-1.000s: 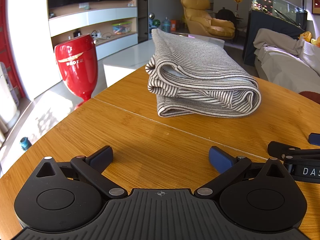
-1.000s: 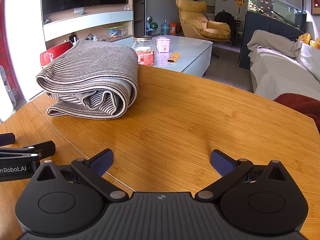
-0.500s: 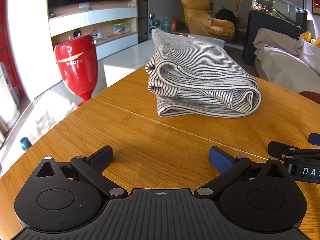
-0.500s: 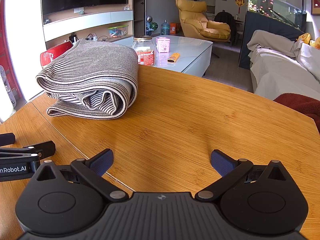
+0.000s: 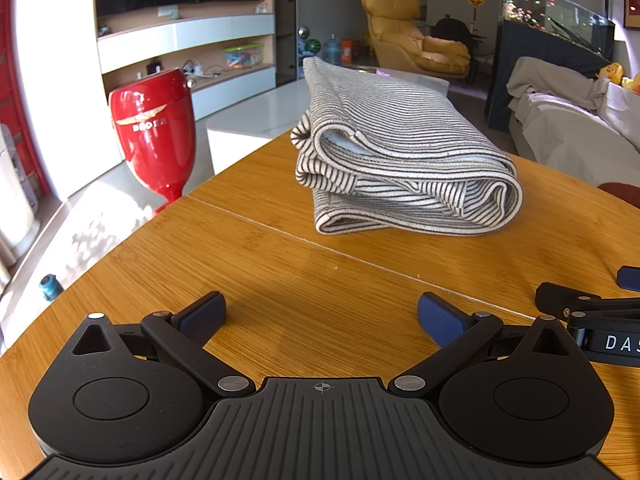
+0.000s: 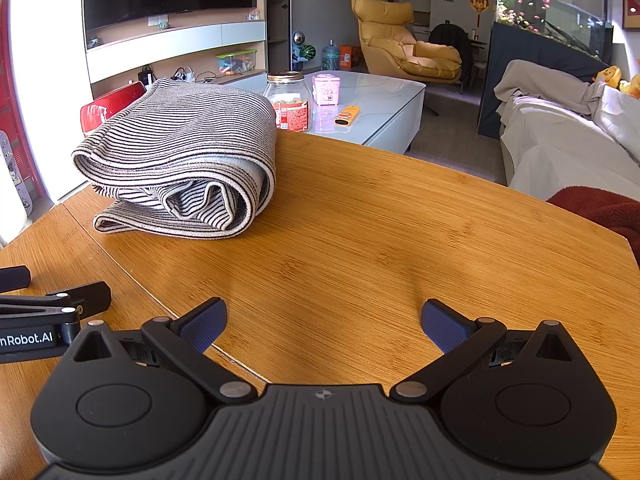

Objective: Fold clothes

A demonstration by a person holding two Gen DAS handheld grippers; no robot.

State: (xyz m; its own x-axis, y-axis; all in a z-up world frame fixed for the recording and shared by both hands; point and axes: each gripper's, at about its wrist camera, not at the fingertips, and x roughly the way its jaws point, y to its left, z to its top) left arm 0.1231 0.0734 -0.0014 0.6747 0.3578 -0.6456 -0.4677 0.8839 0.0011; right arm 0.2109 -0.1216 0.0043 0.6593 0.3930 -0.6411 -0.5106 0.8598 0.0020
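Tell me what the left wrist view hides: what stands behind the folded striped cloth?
Observer: A glass jar with a red label, on the white coffee table.
Operator: Anything beside it?
Observer: A pink box and an orange remote.
Operator: Is the right gripper holding anything?
Observer: No. The right gripper is open over the bare wooden table, apart from the cloth.

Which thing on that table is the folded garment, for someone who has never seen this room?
Find the round wooden table. On its far side lies the striped garment, folded into a thick bundle. Its grey-and-white stripes set it apart from the glass jar behind.
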